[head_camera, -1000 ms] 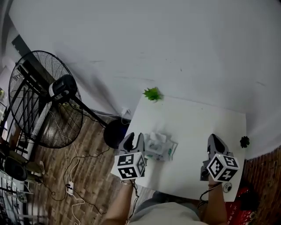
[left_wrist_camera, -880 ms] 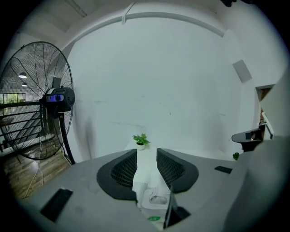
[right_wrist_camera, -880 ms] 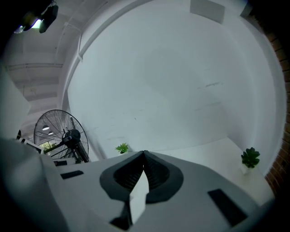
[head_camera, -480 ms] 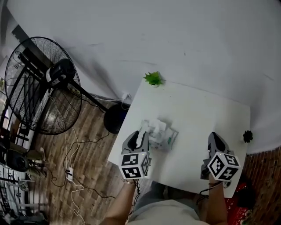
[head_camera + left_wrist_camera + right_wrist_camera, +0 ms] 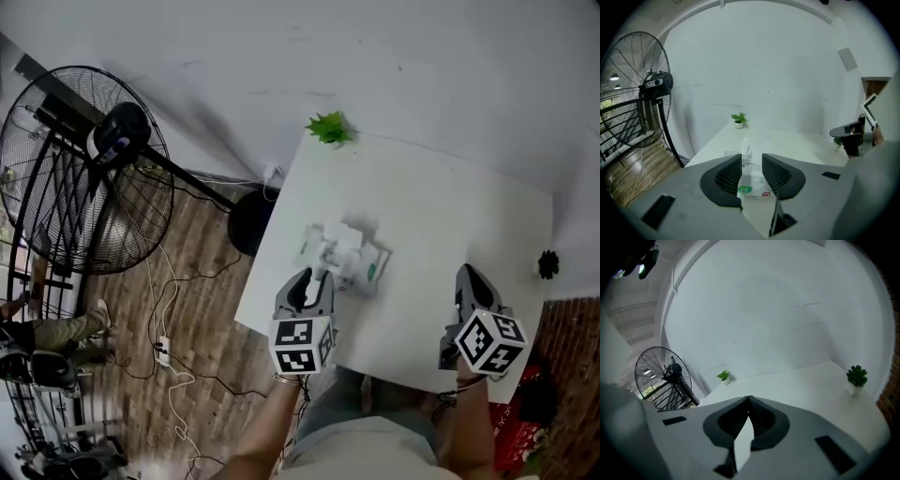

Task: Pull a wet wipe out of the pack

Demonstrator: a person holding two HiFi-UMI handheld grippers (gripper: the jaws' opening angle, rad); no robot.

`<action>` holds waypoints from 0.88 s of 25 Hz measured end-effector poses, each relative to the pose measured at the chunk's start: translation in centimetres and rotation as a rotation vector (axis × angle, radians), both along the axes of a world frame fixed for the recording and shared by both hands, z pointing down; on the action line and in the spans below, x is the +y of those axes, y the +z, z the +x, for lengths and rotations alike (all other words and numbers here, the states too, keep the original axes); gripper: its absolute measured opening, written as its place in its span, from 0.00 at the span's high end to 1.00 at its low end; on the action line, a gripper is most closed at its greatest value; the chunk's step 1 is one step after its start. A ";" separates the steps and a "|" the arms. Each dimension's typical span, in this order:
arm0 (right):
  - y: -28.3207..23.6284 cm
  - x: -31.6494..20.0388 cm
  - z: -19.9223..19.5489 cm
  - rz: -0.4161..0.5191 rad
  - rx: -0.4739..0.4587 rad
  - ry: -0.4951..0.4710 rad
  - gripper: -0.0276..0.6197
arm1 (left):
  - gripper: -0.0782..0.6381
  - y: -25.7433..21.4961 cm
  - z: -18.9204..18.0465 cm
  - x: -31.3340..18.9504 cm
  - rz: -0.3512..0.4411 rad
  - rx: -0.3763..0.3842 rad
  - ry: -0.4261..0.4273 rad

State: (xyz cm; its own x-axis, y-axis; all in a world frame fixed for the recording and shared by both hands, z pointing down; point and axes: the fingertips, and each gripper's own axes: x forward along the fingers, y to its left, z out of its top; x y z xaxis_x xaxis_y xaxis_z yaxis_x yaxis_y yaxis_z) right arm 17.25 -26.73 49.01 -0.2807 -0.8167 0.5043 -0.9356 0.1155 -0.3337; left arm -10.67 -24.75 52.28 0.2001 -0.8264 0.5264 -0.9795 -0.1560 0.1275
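While the left gripper (image 5: 311, 281) sits at the pack's near end with its jaws spread a little, the pack (image 5: 344, 255) lies flat on the table (image 5: 441, 220). What looks like a white wipe (image 5: 747, 153) pokes up from the pack's top, framed right in that gap. The right gripper (image 5: 467, 277) is well off to the right of the pack, jaws pressed together on nothing.

Risks, as I see it: nothing pins the pack down. A tug on the wipe could lift or drag the whole soft pack along, toward the table edge just on its near side. Close too low and the jaws may nip the wrapper instead of the wipe. Close too high and the damp tip could slip free or tear. The green plant (image 5: 330, 128) far beyond the pack looks safely clear.

On writing: the pack's near face shows a green oval label (image 5: 745, 189) and a small red mark (image 5: 765, 194), with print too small to read.
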 end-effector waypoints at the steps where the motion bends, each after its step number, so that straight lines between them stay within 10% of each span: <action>1: 0.3 0.2 0.1 -0.006 -0.001 0.003 0.96 | 0.72 0.2 0.2 0.0 -0.005 -0.009 0.016; 22: 4.2 2.6 1.2 -0.083 -0.049 0.142 0.96 | 0.72 4.2 2.8 -2.8 -0.237 -0.228 0.481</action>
State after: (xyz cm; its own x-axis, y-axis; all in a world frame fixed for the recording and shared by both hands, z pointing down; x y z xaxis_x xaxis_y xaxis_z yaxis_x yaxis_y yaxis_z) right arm 18.41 -24.16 53.24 -0.1912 -0.8059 0.5604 -0.9230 -0.0467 -0.3820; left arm -7.92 -27.56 56.52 0.3833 -0.5248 0.7601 -0.8123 -0.5832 0.0070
